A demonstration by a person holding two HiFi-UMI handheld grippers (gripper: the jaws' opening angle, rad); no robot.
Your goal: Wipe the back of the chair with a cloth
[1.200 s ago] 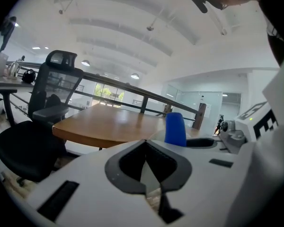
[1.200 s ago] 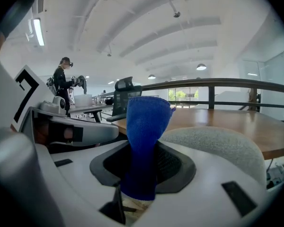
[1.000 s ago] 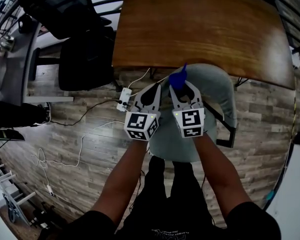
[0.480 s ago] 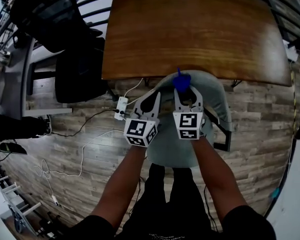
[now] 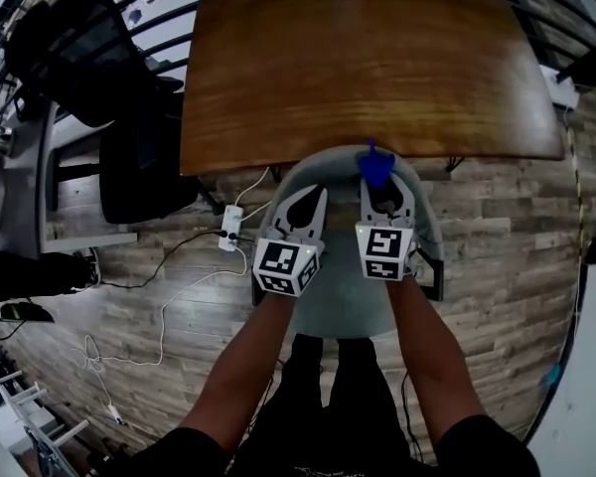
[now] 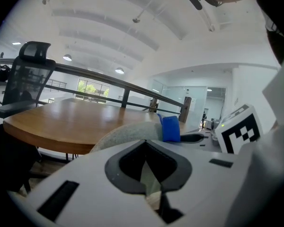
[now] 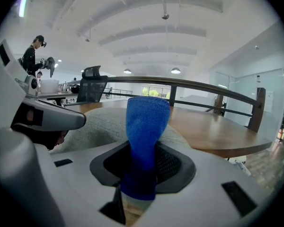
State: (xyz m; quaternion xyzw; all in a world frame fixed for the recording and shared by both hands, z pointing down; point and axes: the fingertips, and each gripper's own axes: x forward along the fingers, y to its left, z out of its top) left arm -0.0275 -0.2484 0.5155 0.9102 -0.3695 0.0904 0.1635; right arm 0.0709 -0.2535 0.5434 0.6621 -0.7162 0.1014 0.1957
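Observation:
In the head view a grey upholstered chair (image 5: 343,301) stands below me, its curved back (image 5: 323,164) against the table edge. My right gripper (image 5: 384,195) is shut on a blue cloth (image 5: 373,167), which sticks up at the top rim of the back. The right gripper view shows the cloth (image 7: 144,136) upright between the jaws, with the grey chair back (image 7: 97,122) just behind it. My left gripper (image 5: 310,207) hovers beside it over the back, shut with nothing in it. The left gripper view shows the cloth (image 6: 170,128) on the back's rim (image 6: 125,135).
A brown wooden table (image 5: 358,58) lies straight ahead, with a dark railing beyond it. A black office chair (image 5: 144,147) stands at the left. A white power strip (image 5: 227,235) and cables lie on the wood floor. A person (image 7: 34,56) stands far off.
Both grippers and the cloth have moved forward over the chair. The cloth now stands at the back's top rim near the table edge. The grip has not changed.

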